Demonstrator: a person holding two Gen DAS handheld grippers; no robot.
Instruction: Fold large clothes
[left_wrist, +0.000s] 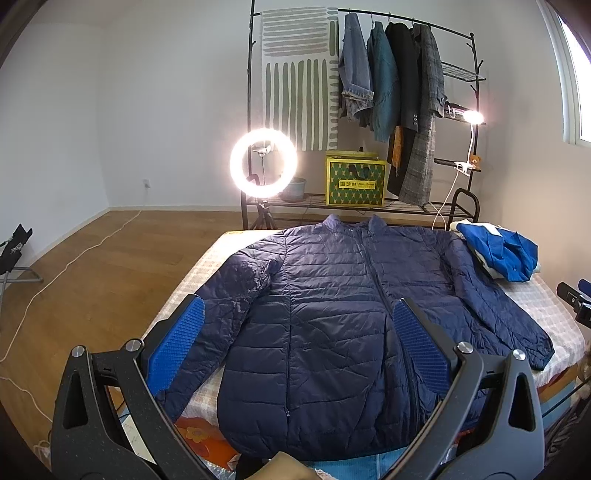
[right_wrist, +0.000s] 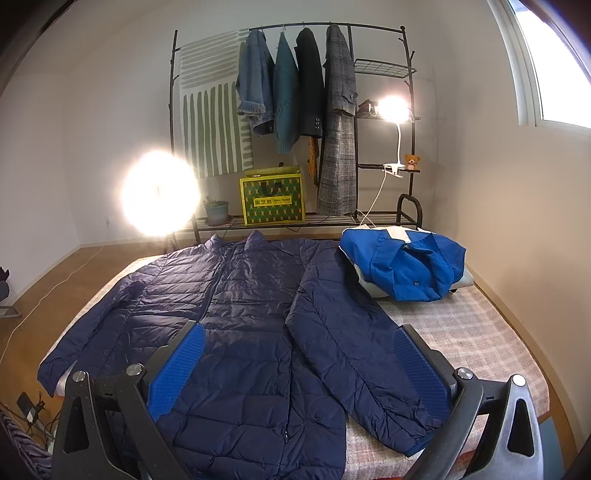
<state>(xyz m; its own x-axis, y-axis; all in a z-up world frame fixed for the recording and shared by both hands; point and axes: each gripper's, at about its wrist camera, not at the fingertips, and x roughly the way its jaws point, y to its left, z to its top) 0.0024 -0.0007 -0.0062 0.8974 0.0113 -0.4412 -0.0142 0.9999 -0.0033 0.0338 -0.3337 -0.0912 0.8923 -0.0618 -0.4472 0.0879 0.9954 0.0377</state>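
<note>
A navy quilted puffer jacket (left_wrist: 332, 295) (right_wrist: 236, 317) lies flat and zipped on the checked bed cover (left_wrist: 543, 310) (right_wrist: 472, 332), collar at the far side, both sleeves spread outward. My left gripper (left_wrist: 297, 325) hovers open above the jacket's lower left half, its blue pads (left_wrist: 177, 343) wide apart and holding nothing. My right gripper (right_wrist: 299, 354) is open too, above the jacket's right front and right sleeve (right_wrist: 354, 354). Part of the right gripper (left_wrist: 576, 299) shows at the right edge of the left wrist view.
A bright blue garment (left_wrist: 506, 254) (right_wrist: 410, 266) lies crumpled at the bed's far right corner. Behind the bed stands a black clothes rack (left_wrist: 402, 74) (right_wrist: 332, 92) with hung coats, a yellow-green box (left_wrist: 354, 181), a ring light (left_wrist: 263, 159) and a clip lamp (right_wrist: 393, 109). Wooden floor lies left.
</note>
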